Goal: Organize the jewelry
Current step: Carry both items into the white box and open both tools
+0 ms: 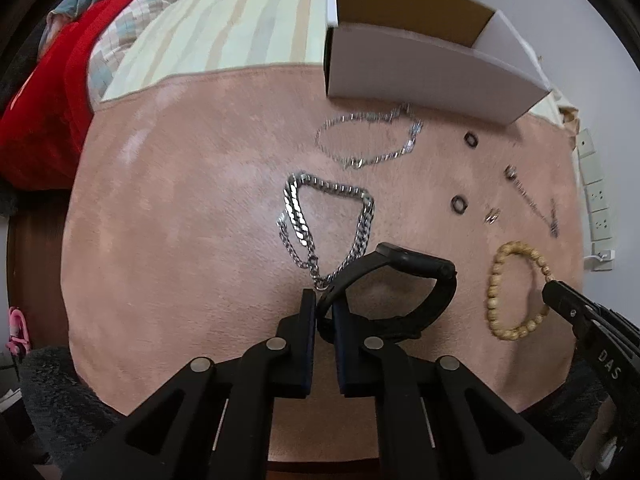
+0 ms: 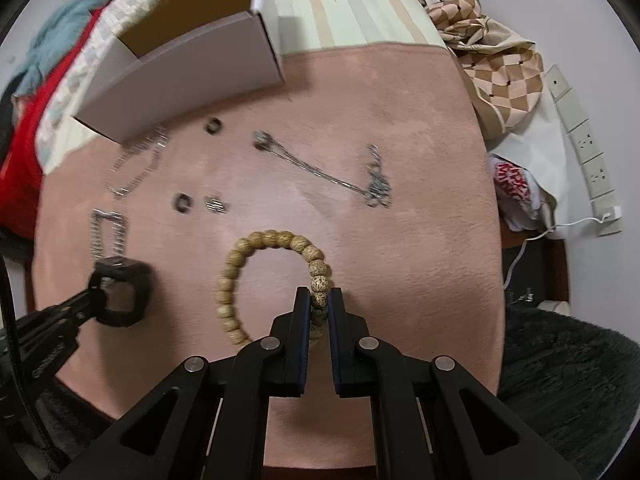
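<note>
My left gripper [image 1: 323, 300] is shut on the strap of a black watch [image 1: 416, 264], held just above the pink cloth [image 1: 180, 240]. My right gripper [image 2: 319, 300] is shut on a wooden bead bracelet [image 2: 276, 238]; the bracelet also shows in the left wrist view [image 1: 496, 280]. A thick silver chain [image 1: 296, 208] and a thin silver chain [image 1: 360, 120] lie ahead of the left gripper. Two dark rings [image 1: 459, 204] [image 1: 471, 139], a small silver ring [image 1: 492, 215] and a thin necklace [image 2: 320, 172] lie between them. An open white cardboard box [image 1: 420, 76] stands at the far edge.
A striped cloth [image 1: 224, 36] and red fabric [image 1: 44, 112] lie beyond the pink cloth on the left. A checkered bag [image 2: 504, 68] and a white power strip [image 2: 588, 152] sit at the right. A dark furry surface [image 2: 560, 360] borders the near edge.
</note>
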### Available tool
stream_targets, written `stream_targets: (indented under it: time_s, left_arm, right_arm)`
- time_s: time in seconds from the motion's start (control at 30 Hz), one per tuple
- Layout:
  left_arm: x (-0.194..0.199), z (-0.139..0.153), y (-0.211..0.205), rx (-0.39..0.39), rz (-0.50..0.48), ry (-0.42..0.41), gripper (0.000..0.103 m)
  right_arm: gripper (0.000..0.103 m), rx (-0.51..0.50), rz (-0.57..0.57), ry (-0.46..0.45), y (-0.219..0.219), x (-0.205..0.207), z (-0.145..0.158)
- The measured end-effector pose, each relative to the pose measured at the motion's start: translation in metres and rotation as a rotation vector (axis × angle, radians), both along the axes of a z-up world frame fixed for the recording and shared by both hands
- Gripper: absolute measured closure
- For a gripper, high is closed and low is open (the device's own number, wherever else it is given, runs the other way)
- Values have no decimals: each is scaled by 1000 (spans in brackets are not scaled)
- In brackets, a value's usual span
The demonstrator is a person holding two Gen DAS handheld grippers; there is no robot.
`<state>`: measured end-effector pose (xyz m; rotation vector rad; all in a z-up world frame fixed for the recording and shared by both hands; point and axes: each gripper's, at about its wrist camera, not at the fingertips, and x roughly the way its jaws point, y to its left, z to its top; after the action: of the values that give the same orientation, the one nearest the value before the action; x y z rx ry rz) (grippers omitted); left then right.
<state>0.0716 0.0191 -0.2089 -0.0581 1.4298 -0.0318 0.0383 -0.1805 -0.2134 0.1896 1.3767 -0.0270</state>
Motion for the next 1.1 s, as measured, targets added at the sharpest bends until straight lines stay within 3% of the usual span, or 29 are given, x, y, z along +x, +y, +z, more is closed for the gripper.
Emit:
stream_targets:
  time_s: [0.33, 0.63, 0.87, 1.1]
  left_arm:
    - [37, 82, -3, -34, -11, -159, 98]
    - [103, 97, -2, -7, -27, -270, 98]
    - [147, 80, -2, -40, -21, -224, 98]
    - [182, 56, -6, -56, -29, -154, 94]
  right_arm:
    - [94, 81, 68, -163, 15, 21, 87]
    - [94, 59, 134, -319, 18, 91, 156]
    - [94, 30, 152, -328, 33, 148, 157]
    - [94, 60, 149, -258, 38, 186, 125]
